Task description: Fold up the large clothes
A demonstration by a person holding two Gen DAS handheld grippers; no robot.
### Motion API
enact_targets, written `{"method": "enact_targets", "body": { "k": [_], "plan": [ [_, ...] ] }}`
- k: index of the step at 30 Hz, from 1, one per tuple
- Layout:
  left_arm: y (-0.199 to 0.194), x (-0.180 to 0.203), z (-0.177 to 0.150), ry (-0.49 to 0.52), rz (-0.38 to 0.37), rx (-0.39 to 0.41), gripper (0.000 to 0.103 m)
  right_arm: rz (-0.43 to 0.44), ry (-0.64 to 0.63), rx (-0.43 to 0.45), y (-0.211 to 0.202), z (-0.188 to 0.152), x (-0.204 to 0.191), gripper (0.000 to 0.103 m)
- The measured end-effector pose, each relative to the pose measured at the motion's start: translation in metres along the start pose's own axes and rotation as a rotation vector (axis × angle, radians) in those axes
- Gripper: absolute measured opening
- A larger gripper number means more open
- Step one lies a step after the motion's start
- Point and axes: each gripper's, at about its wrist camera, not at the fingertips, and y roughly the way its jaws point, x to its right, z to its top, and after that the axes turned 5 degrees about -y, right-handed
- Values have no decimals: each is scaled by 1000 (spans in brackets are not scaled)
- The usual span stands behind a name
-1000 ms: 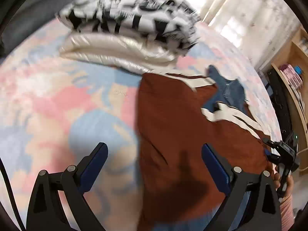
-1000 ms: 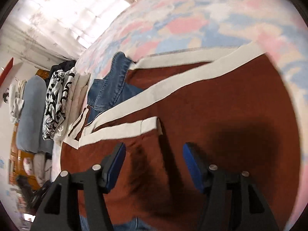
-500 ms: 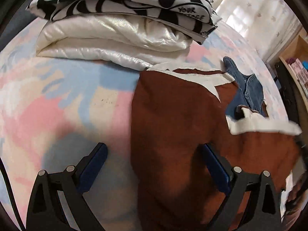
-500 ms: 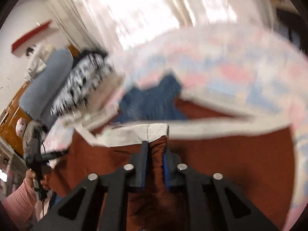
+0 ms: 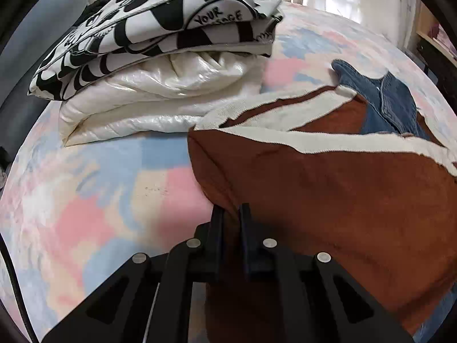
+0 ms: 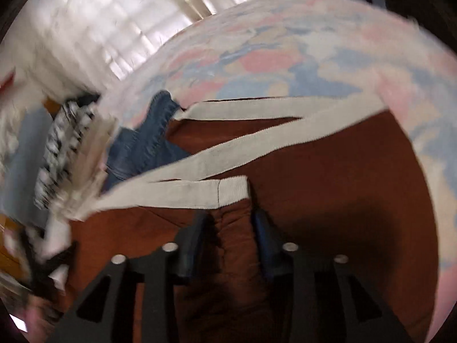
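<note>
A rust-brown garment (image 5: 328, 194) with cream ribbed bands lies on a pastel patterned bed. My left gripper (image 5: 231, 210) is shut on its left folded edge. In the right wrist view the same brown garment (image 6: 328, 177) fills the middle, and my right gripper (image 6: 230, 217) pinches a ridge of its cloth just below a cream cuff (image 6: 200, 191), jaws close together with cloth between them. A piece of blue denim (image 5: 391, 103) pokes out from under the garment's far side; it also shows in the right wrist view (image 6: 140, 143).
A stack of folded clothes lies at the far left of the bed: a black-and-white patterned piece (image 5: 160, 28) on a shiny cream one (image 5: 160, 97). The pastel bedspread (image 5: 85, 200) lies left of the garment. Curtained windows stand behind. The right wrist view is motion-blurred.
Both grippers were open above the brown garment a second ago. The right shut on cloth near the cuff first; the left has now come down and shut on the left edge.
</note>
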Motion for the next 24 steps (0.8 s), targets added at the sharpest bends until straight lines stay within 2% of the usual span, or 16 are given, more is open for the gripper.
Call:
{"method": "enact_targets", "body": {
  "k": [3,5,7,9,13,15,18,20,24],
  "plan": [
    [-8,-8,0,-46,-3,3,13,21,37,-10,-12,-2,7,42],
    [-21,-14,-4,-79,-38,-11,27,32,43,-18,-21,-6,10,43],
    [-35,-20,-11,-84,-74,-14,49,55,46,-33,-31,-13,14,43],
    [-55,-23,-25,-69,-89,3,59,66,35,-45,-42,-22,16,43],
    [-81,-25,-63,-43,-124,-21,64,81,10,-61,-51,-35,15,43],
    [-84,-24,-79,-47,-149,-56,64,81,8,-64,-50,-40,14,44],
    [-85,-16,-98,-46,-148,-62,64,83,39,-62,-43,-41,15,48],
    [-87,-18,-107,-63,-142,-56,67,79,56,-60,-38,-40,16,49],
    [-95,-20,-121,-107,-194,-94,77,78,85,-57,-31,-39,20,49]
  ]
}}
